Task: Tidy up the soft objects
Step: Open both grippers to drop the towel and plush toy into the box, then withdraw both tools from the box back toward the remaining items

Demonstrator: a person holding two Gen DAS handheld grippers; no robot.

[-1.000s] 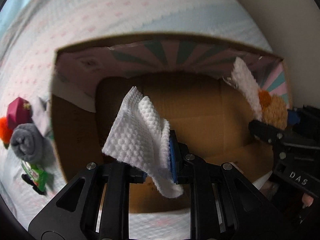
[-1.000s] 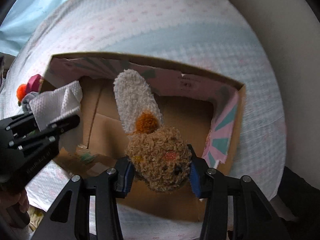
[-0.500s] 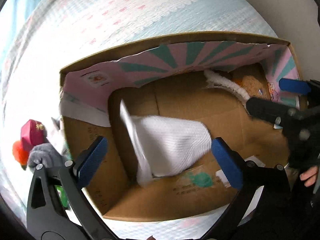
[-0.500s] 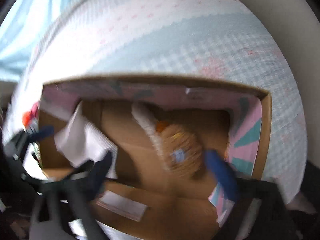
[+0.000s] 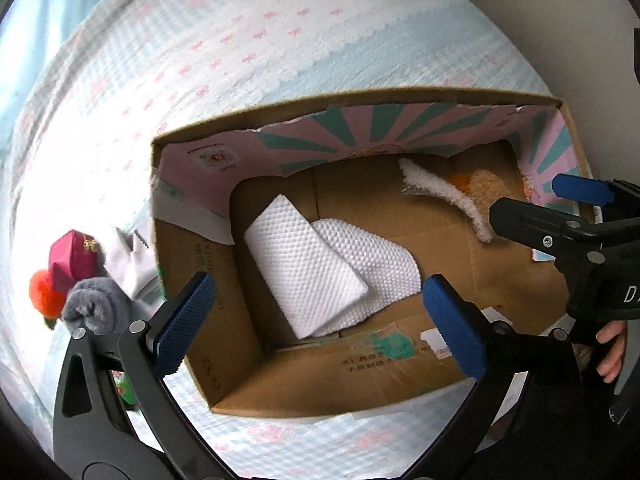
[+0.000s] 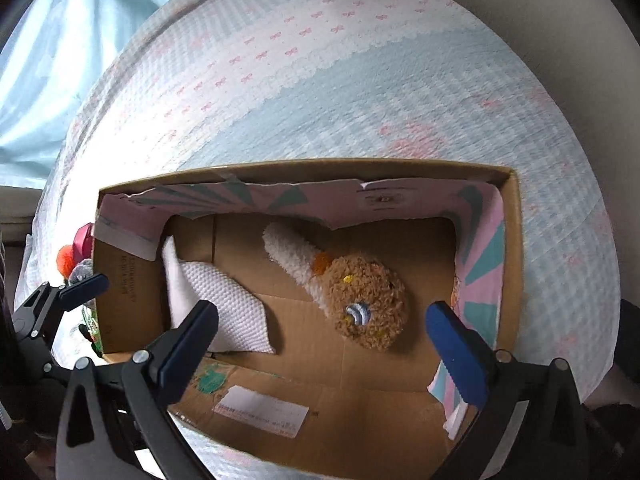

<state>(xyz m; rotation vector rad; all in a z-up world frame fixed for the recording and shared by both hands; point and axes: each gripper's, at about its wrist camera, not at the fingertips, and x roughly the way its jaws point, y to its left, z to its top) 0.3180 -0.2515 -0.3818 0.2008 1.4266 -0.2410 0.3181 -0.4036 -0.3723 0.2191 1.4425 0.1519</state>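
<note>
Hovering both claws spread and empty over the cardboard box (image 5: 400, 376), where the white cloth (image 5: 320, 268) and plush toy (image 6: 366, 306) lie, I judge my left gripper (image 5: 316, 320) nearer than my right gripper (image 6: 324, 344) to the grey roll (image 5: 94, 310) left of the box wall.

Both cameras look steeply down from close above the cardboard box (image 5: 256, 396), each past its own spread blue-padded fingers. The left one hangs over the box's left end, above the white cloth (image 5: 320, 272); the right one over its right end, above the plush toy (image 6: 360, 304). Both views share the box's inside, the cloth, the toy, and the bedspread (image 6: 320, 92).
</note>
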